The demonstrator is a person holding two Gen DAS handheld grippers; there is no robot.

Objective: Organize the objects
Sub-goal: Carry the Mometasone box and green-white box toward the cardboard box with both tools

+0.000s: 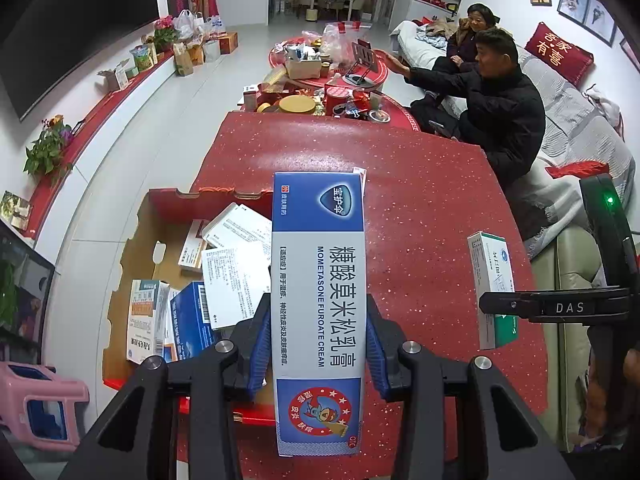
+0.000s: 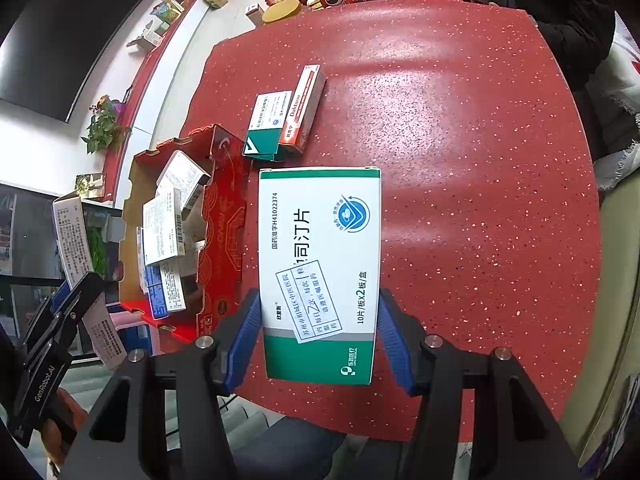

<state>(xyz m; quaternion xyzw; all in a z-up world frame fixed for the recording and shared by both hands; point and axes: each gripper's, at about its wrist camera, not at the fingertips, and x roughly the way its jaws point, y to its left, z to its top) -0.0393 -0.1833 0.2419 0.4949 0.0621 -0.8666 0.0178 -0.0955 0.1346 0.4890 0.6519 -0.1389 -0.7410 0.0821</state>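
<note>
My left gripper [image 1: 318, 340] is shut on a long blue-and-white cream box [image 1: 318, 280] and holds it above the red table [image 1: 420, 200], beside the open red cardboard box [image 1: 160, 248] full of medicine packs. It also shows in the right wrist view [image 2: 76, 248] at far left. My right gripper [image 2: 318, 336] is shut on a white-and-green tablet box [image 2: 320, 272] above the table; that box shows at right in the left wrist view [image 1: 494, 288]. A green-white box [image 2: 266, 124] and a red Daktarin box [image 2: 304, 108] lie on the table beyond it.
The red cardboard box [image 2: 220, 216] sits at the table's left edge. A cluttered round red table [image 1: 320, 76] stands beyond. Two people sit on the sofa [image 1: 560, 120] at right. A pink stool [image 1: 44, 404] is on the floor at left.
</note>
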